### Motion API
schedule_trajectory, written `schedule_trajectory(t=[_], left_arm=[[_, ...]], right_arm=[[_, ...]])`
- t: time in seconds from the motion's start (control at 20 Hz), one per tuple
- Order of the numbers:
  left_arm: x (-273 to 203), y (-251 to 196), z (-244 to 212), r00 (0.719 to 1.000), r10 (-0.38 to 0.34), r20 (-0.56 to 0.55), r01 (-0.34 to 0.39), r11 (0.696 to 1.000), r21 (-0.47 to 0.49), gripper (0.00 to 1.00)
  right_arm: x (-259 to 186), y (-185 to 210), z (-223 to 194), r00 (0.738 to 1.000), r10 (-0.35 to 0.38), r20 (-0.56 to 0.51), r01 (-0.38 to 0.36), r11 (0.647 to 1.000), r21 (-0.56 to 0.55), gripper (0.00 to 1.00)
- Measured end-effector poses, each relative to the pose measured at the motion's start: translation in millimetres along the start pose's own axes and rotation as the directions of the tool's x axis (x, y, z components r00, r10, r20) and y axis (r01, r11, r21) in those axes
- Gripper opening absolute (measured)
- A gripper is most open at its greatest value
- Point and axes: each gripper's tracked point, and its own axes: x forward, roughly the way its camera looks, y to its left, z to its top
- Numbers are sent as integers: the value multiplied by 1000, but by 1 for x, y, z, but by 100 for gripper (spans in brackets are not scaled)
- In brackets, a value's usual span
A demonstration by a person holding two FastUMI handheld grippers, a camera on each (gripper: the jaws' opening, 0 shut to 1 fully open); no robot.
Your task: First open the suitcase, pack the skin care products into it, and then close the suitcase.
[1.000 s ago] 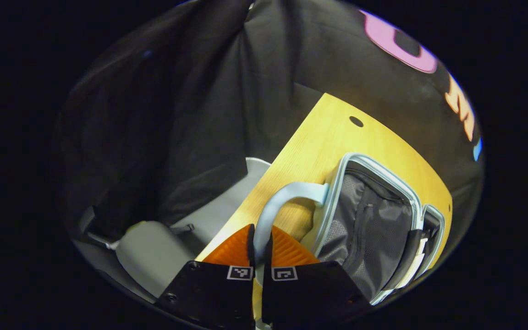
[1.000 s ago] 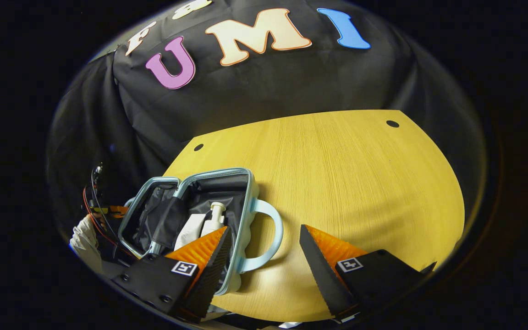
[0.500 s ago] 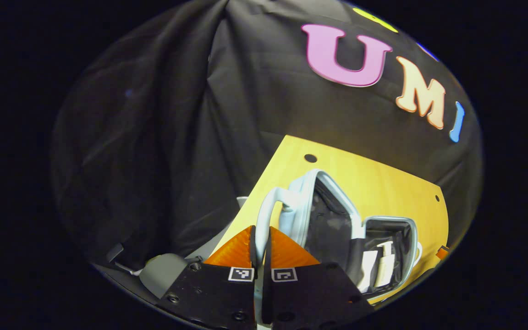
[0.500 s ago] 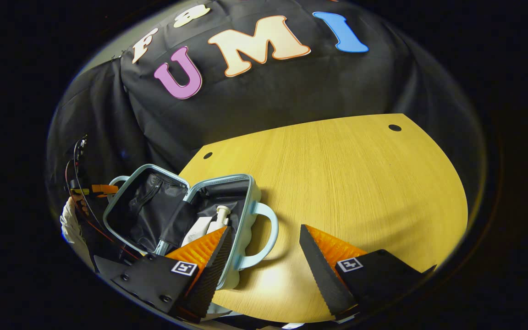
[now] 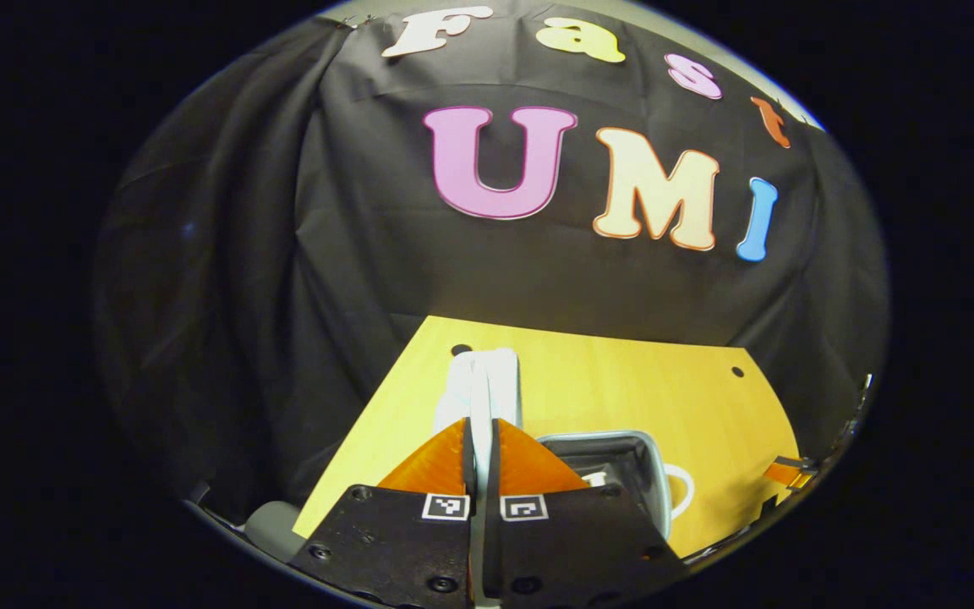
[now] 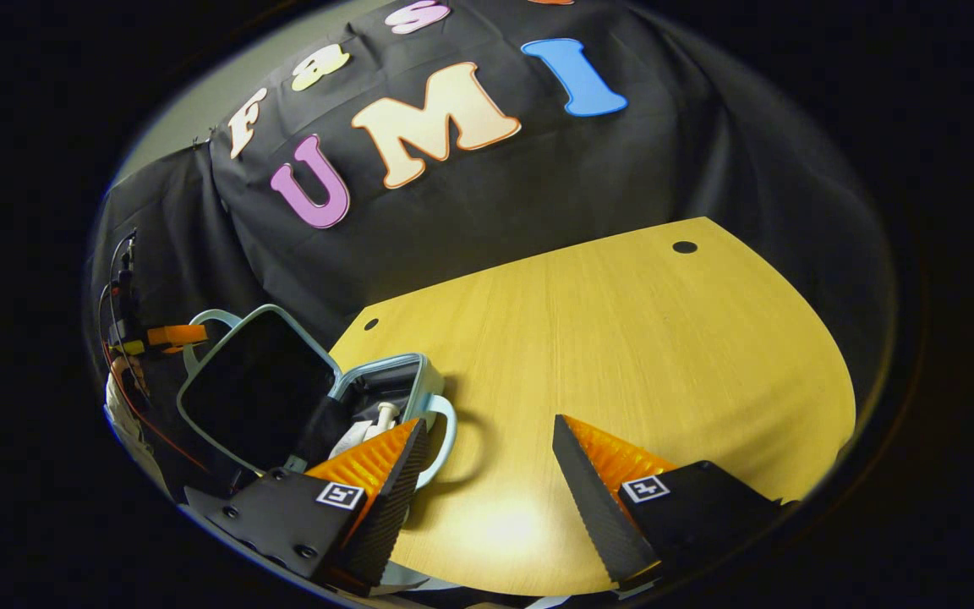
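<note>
Raised nearly upright, the suitcase lid [image 6: 257, 397] hangs from the left tool [image 5: 481, 431], apparently clenched on its handle [image 5: 487, 381].

- The suitcase [image 6: 301, 406] sits at the lower left of the right gripper view, on the tabletop's [image 6: 622, 355] left edge.
- Its lid [image 6: 254, 393] stands raised at the left, the base [image 6: 394, 389] to its right.
- A pump bottle [image 6: 381, 419] lies inside the base.
- In the left gripper view, the lid handle [image 5: 480, 385] rises at lower centre, above the left gripper [image 5: 481, 448].

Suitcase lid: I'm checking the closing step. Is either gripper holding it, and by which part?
The left gripper is shut on the lid's handle; the right gripper is open, holding nothing.
</note>
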Motion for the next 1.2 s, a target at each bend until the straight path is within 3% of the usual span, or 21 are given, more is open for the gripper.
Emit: schedule_trajectory(t=[0.45,0.75,1.05,1.1,1.2], left_arm=[[14,-131,-12,980,-199,0,199,980,13,0],[35,-222,-63,936,-348,-51,347,937,-33,0],[57,-280,-136,906,-385,-175,389,921,-13,0],[63,-286,-151,901,-383,-202,390,921,-6,0],[76,-296,-178,889,-377,-261,392,920,5,0]], right_arm=[[-29,-53,13,998,-55,35,53,997,50,95],[-57,-87,24,990,-124,63,121,991,54,94],[-76,-111,25,981,-184,66,179,981,72,94],[-79,-114,24,979,-193,67,188,980,73,99],[-83,-121,25,975,-209,71,203,976,81,94]])
